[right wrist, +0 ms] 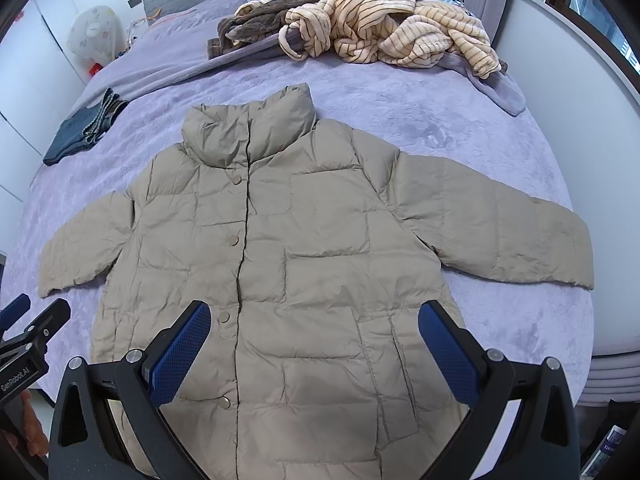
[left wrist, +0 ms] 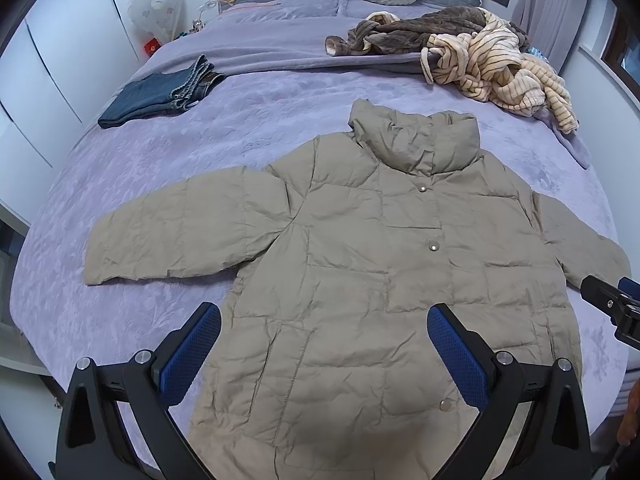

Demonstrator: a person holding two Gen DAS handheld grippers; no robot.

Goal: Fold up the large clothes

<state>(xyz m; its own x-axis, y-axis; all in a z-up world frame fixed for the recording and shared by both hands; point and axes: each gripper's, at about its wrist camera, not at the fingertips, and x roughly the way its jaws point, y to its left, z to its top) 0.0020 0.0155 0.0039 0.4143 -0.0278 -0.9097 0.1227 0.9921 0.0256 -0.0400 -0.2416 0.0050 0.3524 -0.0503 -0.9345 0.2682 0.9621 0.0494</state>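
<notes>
1. A tan puffer jacket (left wrist: 360, 280) lies face up and snapped closed on a purple bed (left wrist: 140, 320), both sleeves spread out to the sides and the collar pointing toward the headboard.

2. The left hand-held gripper (left wrist: 324, 344) hovers over the jacket's hem, jaws wide apart and holding nothing; its blue pads (left wrist: 192, 356) straddle the lower left panel, above the pocket.

3. The right hand-held gripper (right wrist: 314, 340) hangs beside it over the same hem, jaws also spread and empty, on the other side of the snap placket.

4. The jacket's long axis runs straight away from both grippers, hem nearest, collar farthest. The sleeves lie across that axis, one to each side.

5. The left sleeve (left wrist: 172, 232) stretches out on the left gripper's side of the jacket, and the right sleeve (right wrist: 500, 224) on the right gripper's side, so each sleeve looks nearer to its own hand. A first fold would likely bring each sleeve in across the chest.

6. No fold shows in the jacket yet; the task appears to be at its start.

7. Beyond the jacket's collar, a striped cream garment (left wrist: 504, 76) and a brown one (left wrist: 404, 32) lie in a heap. Folded jeans (left wrist: 160, 96) sit well off beyond the jacket's left sleeve.
</notes>
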